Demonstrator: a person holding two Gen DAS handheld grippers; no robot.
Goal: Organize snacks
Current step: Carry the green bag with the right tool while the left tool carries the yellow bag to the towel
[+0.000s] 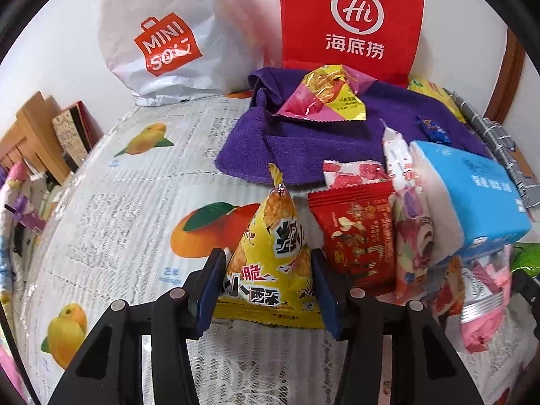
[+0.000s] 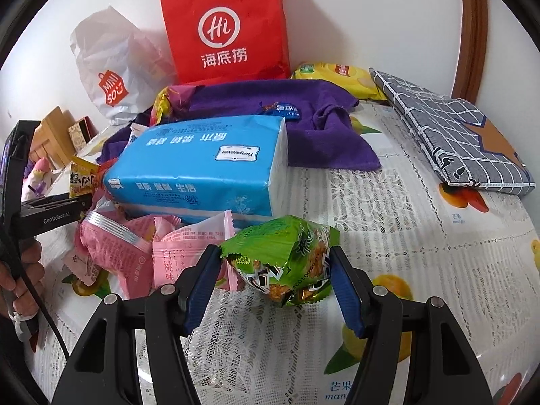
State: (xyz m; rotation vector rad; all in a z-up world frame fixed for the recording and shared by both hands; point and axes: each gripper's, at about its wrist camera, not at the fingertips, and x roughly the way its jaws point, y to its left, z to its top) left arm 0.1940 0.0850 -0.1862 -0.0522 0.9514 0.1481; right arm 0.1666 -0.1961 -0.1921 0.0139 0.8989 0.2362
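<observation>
In the left wrist view my left gripper (image 1: 266, 290) is shut on a yellow pyramid-shaped snack pack (image 1: 273, 256), its blue pads pressing both sides, just above the tablecloth. In the right wrist view my right gripper (image 2: 273, 287) is shut on a crinkled green snack pack (image 2: 287, 256) in the same way. The pile of snacks lies between the two: a red nut pack (image 1: 357, 233), pink packs (image 2: 114, 249) and a pink-and-gold pack (image 1: 324, 98) on the purple towel (image 1: 303, 145). The yellow pack (image 2: 82, 177) also shows at the left of the right wrist view.
A blue tissue pack (image 2: 202, 168) lies across the snack pile. A red paper bag (image 2: 226, 27) and a white plastic bag (image 1: 162, 37) stand against the back wall. A yellow chip bag (image 2: 337, 74) and a grey checked notebook (image 2: 455, 131) lie at back right. A hand (image 2: 20, 270) holds the left gripper.
</observation>
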